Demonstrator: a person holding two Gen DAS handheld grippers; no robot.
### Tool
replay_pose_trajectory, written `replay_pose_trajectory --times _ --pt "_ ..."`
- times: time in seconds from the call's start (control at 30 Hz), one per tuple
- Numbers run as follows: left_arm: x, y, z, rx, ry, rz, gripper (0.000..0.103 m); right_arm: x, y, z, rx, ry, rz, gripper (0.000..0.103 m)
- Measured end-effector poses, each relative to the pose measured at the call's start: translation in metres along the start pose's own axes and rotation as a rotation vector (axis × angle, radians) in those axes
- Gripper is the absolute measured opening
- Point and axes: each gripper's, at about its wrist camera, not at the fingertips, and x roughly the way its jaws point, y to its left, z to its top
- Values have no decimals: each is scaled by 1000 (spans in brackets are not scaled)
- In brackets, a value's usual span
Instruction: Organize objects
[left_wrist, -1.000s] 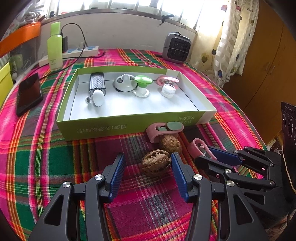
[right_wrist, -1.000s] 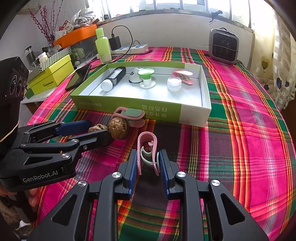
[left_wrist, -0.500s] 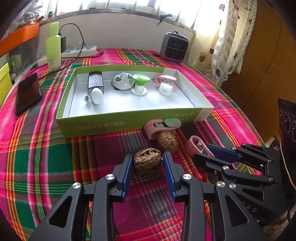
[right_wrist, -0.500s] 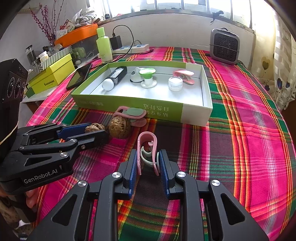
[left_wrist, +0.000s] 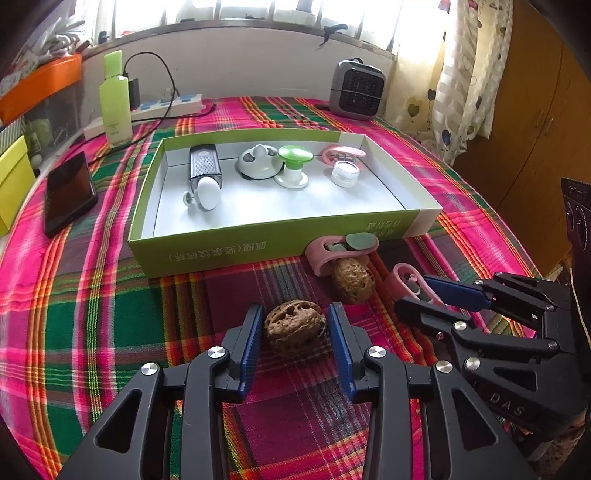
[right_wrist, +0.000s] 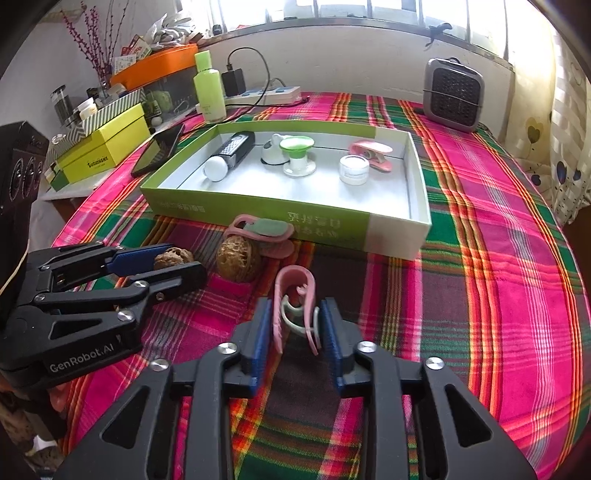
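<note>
Opening around a walnut (left_wrist: 294, 326), left claw (left_wrist: 297, 332); right claw (right_wrist: 295, 332) easing off a pink clip (right_wrist: 295, 302).

Woven plaid tablecloth (left_wrist: 92, 314), matt; rough, pitted walnut (left_wrist: 294, 323) (woody shell); smooth cardboard box (left_wrist: 236, 251); glossy phone (left_wrist: 68, 194).

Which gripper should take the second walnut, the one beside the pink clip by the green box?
Probably left. That brown wrinkled walnut lies just beyond the left gripper, whose opening jaws straddle the nearer walnut; the right gripper straddles a pink clip.
</note>
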Motion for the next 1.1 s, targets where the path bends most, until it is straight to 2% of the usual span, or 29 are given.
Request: replay_pose_trajectory --times 0.03,0.3,0.37,0.5,0.57,1.1 --pt "0 0 1 -2 0 2 36 1 1 0 -6 1 -1 38" --pt "0 -1 0 -4 -9 11 34 2 0 1 -11 2 -1 38" --pt "0 -1 0 -2 -8 29 31 2 3 1 -21 3 -13 37" --pt "0 0 0 -6 -8 27 31 2 1 2 -19 2 -18 27" --pt "-1 0 0 -8 -9 28 31 2 -1 2 -14 1 -16 25" --pt "-11 -3 4 -12 -31 35 31 -9 -2 4 -9 -31 2 25"
